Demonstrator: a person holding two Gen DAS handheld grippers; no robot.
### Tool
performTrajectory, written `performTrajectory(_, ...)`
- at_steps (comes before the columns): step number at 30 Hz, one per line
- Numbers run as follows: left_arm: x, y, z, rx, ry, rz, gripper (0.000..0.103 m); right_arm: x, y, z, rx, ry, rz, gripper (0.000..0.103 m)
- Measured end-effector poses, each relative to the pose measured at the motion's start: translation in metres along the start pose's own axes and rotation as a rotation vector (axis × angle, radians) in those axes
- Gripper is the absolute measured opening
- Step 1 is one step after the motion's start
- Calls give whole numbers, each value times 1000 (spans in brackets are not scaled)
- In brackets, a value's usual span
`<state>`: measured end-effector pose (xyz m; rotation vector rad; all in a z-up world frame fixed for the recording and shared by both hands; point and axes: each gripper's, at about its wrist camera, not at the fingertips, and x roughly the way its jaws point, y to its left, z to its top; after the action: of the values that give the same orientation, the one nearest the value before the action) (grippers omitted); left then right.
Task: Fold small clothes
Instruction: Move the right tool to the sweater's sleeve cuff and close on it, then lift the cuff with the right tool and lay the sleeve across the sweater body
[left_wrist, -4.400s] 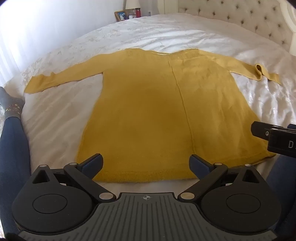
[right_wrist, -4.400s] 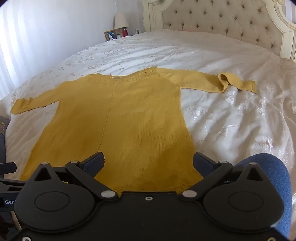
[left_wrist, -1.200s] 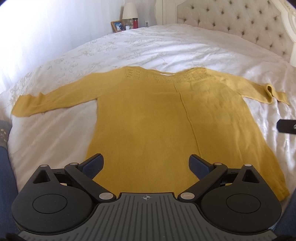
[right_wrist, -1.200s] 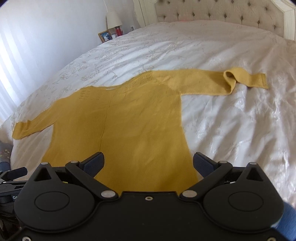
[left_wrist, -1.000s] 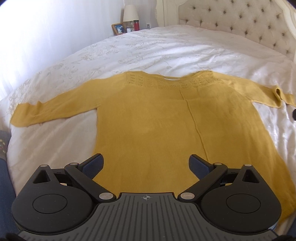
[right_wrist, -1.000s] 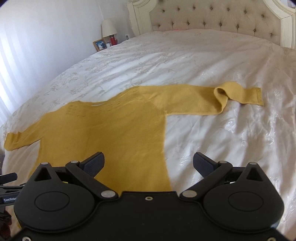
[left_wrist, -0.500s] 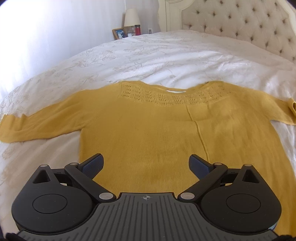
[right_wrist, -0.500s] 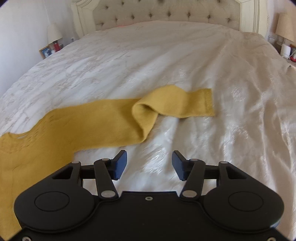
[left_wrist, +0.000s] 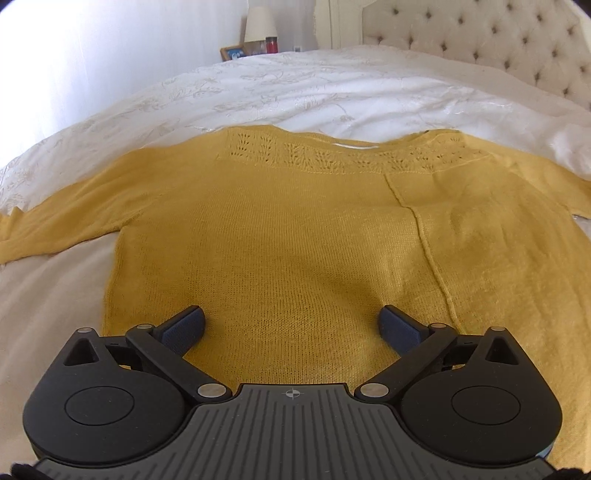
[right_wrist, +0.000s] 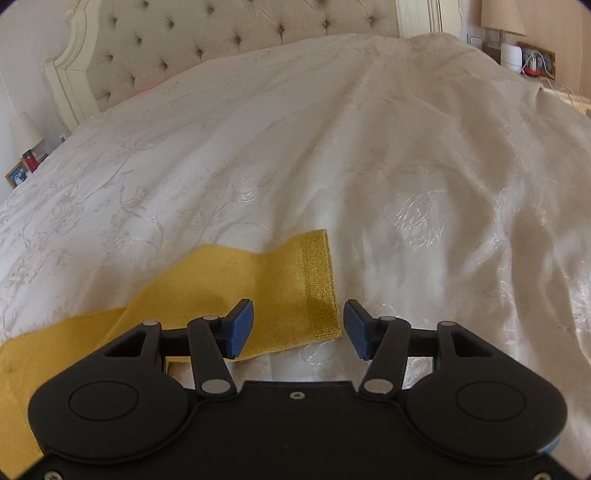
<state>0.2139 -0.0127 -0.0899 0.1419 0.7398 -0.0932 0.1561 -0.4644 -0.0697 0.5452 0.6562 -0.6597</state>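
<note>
A mustard-yellow knit sweater lies flat on the white bedspread, neckline toward the headboard, sleeves spread out to both sides. My left gripper is open wide and empty, hovering over the sweater's lower body. In the right wrist view the sweater's right sleeve lies folded back on itself, its ribbed cuff facing up. My right gripper is open, partly narrowed, just above the cuff's near edge, with its left finger over the sleeve and its right finger over the bedspread. It holds nothing.
The white embroidered bedspread covers a large bed with a tufted cream headboard. A nightstand with a lamp and a framed photo stands at the far left. Another lamp and small items stand at the far right.
My right gripper swung right and moved down to the sleeve's cuff, and its jaws narrowed. My left gripper moved forward over the sweater's body, still wide open.
</note>
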Motion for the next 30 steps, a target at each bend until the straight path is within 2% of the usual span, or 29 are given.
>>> performTrajectory(4, 3, -1, 1, 4, -6, -1, 103, 21, -10, -1, 51, 44, 41, 61)
performTrajectory(6, 4, -1, 0, 4, -10, -3, 103, 26, -12, -2, 63, 51, 59, 58)
performTrajectory(8, 5, -1, 0, 3, -8, -5, 103, 25, -14, -2, 68, 51, 66, 28)
performTrajectory(12, 4, 0, 2, 6, 3, -8, 103, 11, -14, 9, 51, 41, 66, 23)
performTrajectory(13, 3, 0, 4, 9, 9, -8, 103, 5, -12, 13, 36, 33, 63, 18)
performTrajectory(19, -5, 6, 15, -16, 56, -45, 101, -54, 8, 56, -43, -68, 89, 18)
performTrajectory(21, -11, 12, 18, -35, 56, -63, 99, -78, 25, 71, -75, -103, 119, 18)
performTrajectory(23, -18, 18, 20, -46, 45, -76, 93, -98, 51, 83, -116, -128, 159, 18)
performTrajectory(25, -25, 25, 22, -52, 34, -76, 93, -119, 79, 88, -160, -145, 213, 18)
performTrajectory(30, -40, 48, 21, -68, 16, -70, 93, -156, 168, 71, -276, -143, 384, 18)
